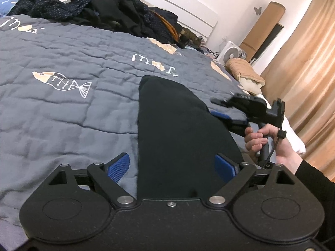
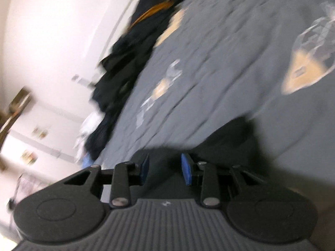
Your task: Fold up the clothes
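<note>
- Black garment (image 1: pixel 180 129) flat on the grey quilt (image 1: pixel 62 96), between the spread left gripper (image 1: pixel 174 167) pads.
- Right gripper (image 2: pixel 165 168) parted, nothing pinched, over garment's edge.
- Clothes pile (image 1: pixel 108 10) well beyond.

Matt black cloth garment (image 1: pixel 180 129) on a quilted grey cotton-like bedspread (image 1: pixel 62 108)

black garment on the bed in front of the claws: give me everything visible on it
The black garment is plain, matte, soft-looking cloth, lying flat on the grey quilt as a long folded strip with a rounded far end. Its near end runs between the open left claw. The right claw is at its right edge; contact unclear.
</note>
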